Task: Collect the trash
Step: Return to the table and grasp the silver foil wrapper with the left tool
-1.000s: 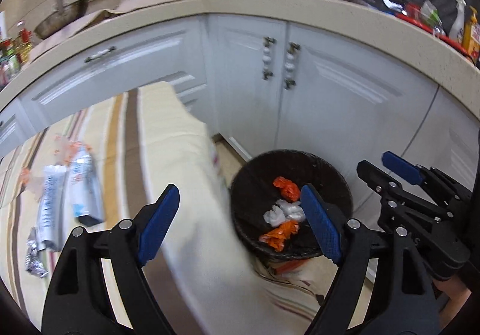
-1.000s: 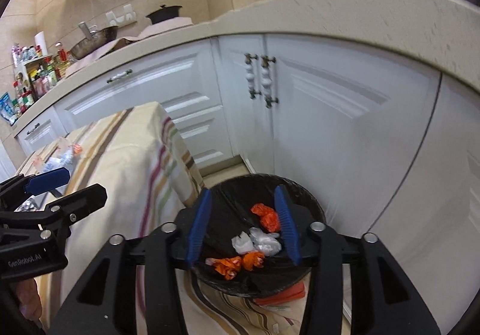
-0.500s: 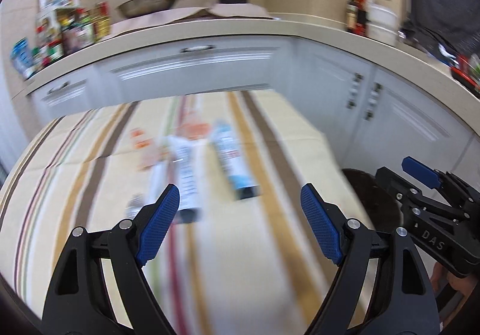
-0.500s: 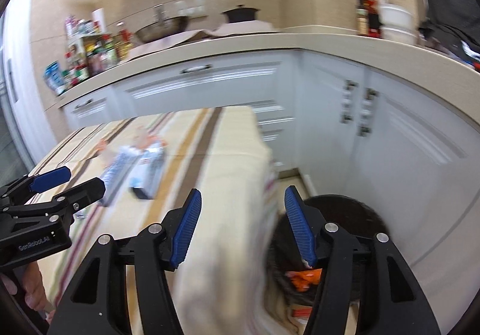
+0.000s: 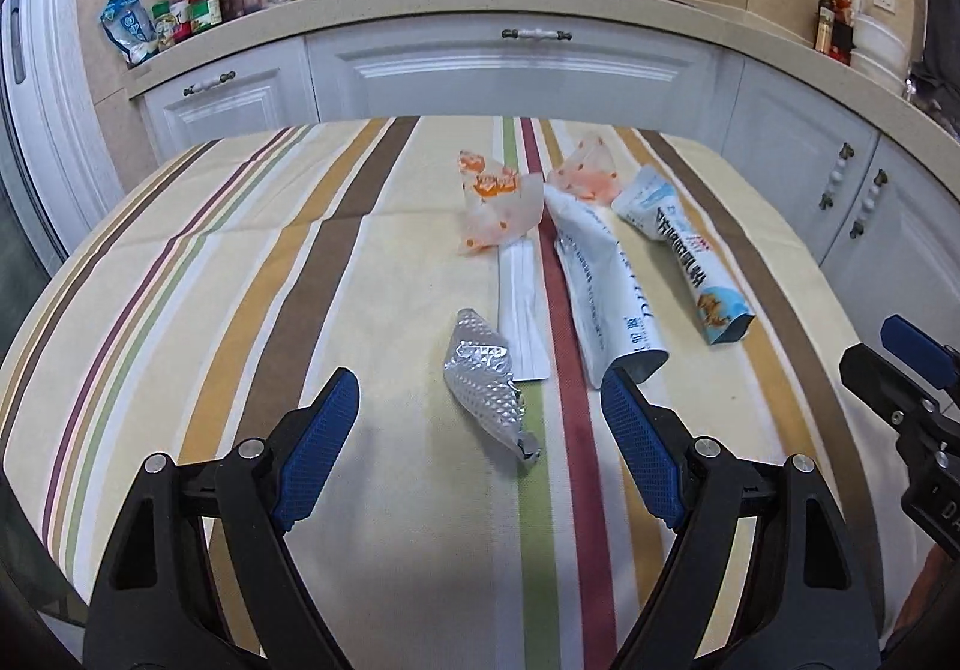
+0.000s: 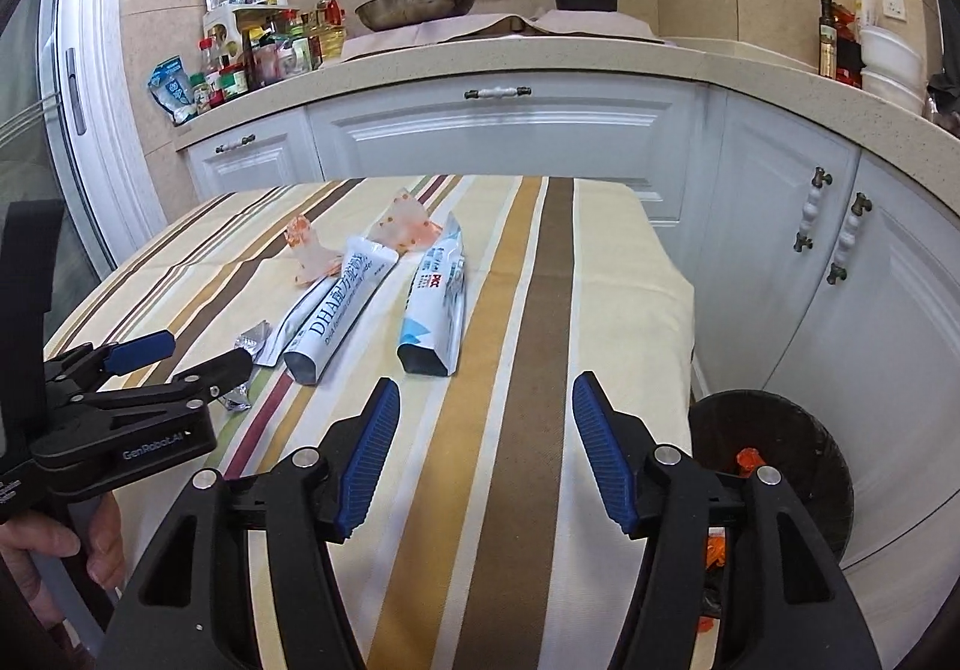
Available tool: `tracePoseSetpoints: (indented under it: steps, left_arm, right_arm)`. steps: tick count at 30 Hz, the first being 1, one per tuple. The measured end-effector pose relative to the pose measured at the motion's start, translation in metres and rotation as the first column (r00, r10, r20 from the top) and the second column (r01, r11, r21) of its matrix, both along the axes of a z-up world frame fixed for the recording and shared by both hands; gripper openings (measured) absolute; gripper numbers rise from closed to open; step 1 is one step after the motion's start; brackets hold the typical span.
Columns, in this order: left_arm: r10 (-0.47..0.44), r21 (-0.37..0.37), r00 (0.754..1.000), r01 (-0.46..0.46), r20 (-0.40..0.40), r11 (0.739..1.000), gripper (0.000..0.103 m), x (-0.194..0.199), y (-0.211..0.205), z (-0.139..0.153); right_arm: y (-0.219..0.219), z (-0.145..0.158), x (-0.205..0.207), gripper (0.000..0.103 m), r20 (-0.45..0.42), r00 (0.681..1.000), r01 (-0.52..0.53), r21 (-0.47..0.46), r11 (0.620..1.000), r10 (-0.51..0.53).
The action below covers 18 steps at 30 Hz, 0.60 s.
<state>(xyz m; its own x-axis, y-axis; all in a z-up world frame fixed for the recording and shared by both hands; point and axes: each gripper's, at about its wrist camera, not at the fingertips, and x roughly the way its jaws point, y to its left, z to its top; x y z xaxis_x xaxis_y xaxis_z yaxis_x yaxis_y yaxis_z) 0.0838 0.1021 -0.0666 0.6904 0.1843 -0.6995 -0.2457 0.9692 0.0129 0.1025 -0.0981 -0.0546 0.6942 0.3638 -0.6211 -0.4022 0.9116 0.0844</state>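
The left gripper (image 5: 480,418) hovers low with its fingers (image 5: 318,442) spread wide and empty, the crumpled silver foil wrapper (image 5: 486,382) lying between them on the striped surface (image 5: 240,280); the right gripper (image 6: 483,454) is likewise wide and empty; just beyond the foil lie a flat white strip (image 5: 521,310), two long white-and-blue sachets (image 5: 606,286) side by side, and two translucent orange-spotted wrappers (image 5: 498,208) farthest; the dark bin (image 6: 798,448) stands on the floor at right.

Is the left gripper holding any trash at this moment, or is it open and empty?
Open and empty. The left gripper has its blue pads spread wide apart, and the crumpled foil wrapper lies on the striped tablecloth between them, ungripped.
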Motion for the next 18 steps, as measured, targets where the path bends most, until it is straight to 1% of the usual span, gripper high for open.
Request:
tracePoseSetpoints:
  steps: [1,3,4,5,6,8,9,11,12,18]
  left_arm:
    - [-0.003,0.0,1.0,0.003,-0.009,1.0,0.081,0.002,0.001,-0.002]
    - [-0.007,-0.009,1.0,0.007,-0.02,1.0,0.077,0.006,0.002,-0.004]
    - [-0.009,-0.014,1.0,0.008,-0.026,1.0,0.071,0.007,0.003,-0.006]
    - [-0.012,-0.017,0.999,0.011,-0.034,1.0,0.062,0.008,0.004,-0.008]
    - [-0.018,-0.024,0.999,0.017,-0.044,1.0,0.058,0.01,0.004,-0.01]
    - [-0.024,-0.042,0.998,0.021,-0.061,0.999,0.042,0.011,0.004,-0.014]
    - [-0.025,-0.055,0.997,0.021,-0.068,0.998,0.038,0.011,0.006,-0.017]
    - [-0.023,-0.067,0.997,0.018,-0.068,0.998,0.025,0.009,0.008,-0.02]
    - [-0.022,-0.065,0.998,0.018,-0.063,0.998,0.023,0.008,0.009,-0.019]
    - [-0.019,-0.074,0.999,0.015,-0.047,0.997,0.023,-0.002,0.016,-0.016]
  right_arm:
    - [0.0,-0.001,0.001,0.059,-0.006,1.0,-0.001,0.003,1.0,0.001]
    - [0.0,-0.001,0.001,0.06,-0.013,1.0,-0.001,0.006,1.0,0.001]
    - [0.0,-0.002,0.002,0.06,-0.015,1.0,-0.001,0.009,1.0,0.001]
    - [0.001,-0.002,0.003,0.06,-0.018,1.0,-0.001,0.01,1.0,0.001]
    - [0.001,-0.002,0.003,0.06,-0.021,1.0,-0.001,0.01,1.0,0.002]
    - [0.002,-0.003,0.004,0.06,-0.025,1.0,-0.005,0.013,1.0,0.005]
    - [0.003,-0.004,0.004,0.06,-0.028,1.0,-0.008,0.015,1.0,0.009]
    - [0.006,-0.005,0.005,0.06,-0.031,0.999,-0.016,0.016,1.0,0.017]
    - [0.007,-0.005,0.005,0.06,-0.032,0.999,-0.019,0.016,1.0,0.02]
    - [0.02,-0.005,0.006,0.06,-0.036,0.998,-0.048,0.022,0.999,0.048]
